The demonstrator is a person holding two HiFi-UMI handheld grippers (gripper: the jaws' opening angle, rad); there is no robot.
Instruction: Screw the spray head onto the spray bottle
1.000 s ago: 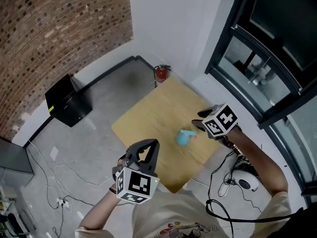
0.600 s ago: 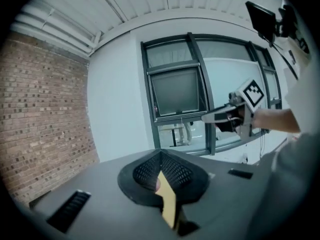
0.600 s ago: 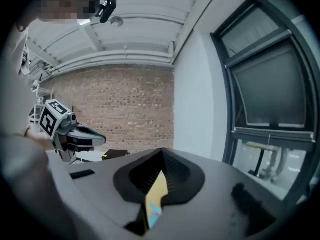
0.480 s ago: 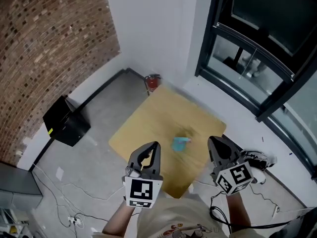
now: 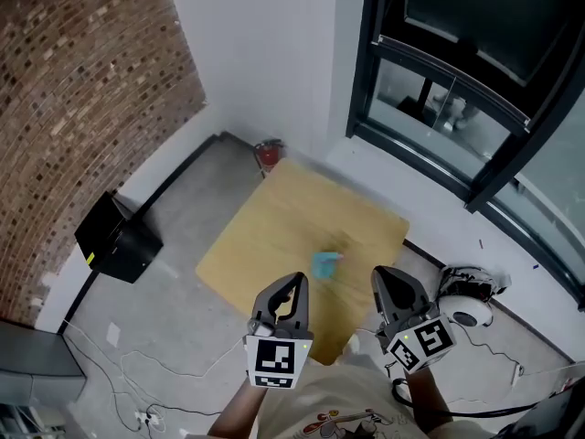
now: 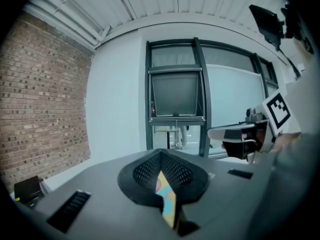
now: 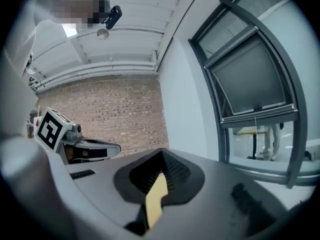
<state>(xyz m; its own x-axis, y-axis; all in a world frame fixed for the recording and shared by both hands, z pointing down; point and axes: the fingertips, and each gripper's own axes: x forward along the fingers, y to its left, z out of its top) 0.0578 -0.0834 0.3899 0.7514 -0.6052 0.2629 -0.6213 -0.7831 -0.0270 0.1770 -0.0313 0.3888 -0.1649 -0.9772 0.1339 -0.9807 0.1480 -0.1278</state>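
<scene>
**Two closed grippers hover at a table's near corner, spray bottle untouched**

Seen from the head cam, a person holds two grippers low over the near corner of a square wooden table [image 5: 274, 218]. The left gripper [image 5: 292, 289], lower ctr of frame, has its jaws pressed together w/ nothing clamped. Its own view shows the dark pads meeting in a seam, w/ a sliver of yellow tabletop & teal below them. The right gripper [image 5: 382, 283], just to the right, is likewise closed & empty. In its view the pads meet the same way, w/ a strip of tabletop beneath. The two tools sit side by side but apart, both pointing toward the top of the frame, marker cubes nearest the person. Each shows at the edge of the other's view.

The teal spray bottle [image 5: 324, 264] rests on the table, right of ctr. In the frame it sits just above the gap between the two grippers, & neither touches it. It is small & blurred, so its top end can't be read.

Bkgd:
- a brick wall [image 5: 82, 90] at upper left
- a black box [image 5: 114, 242] on the grey floor at left
- a red fire extinguisher [image 5: 268, 154] beyond the table's far corner
- dark-framed windows [image 5: 457, 71] at upper right
- cables [image 5: 119, 373] at lower left
</scene>
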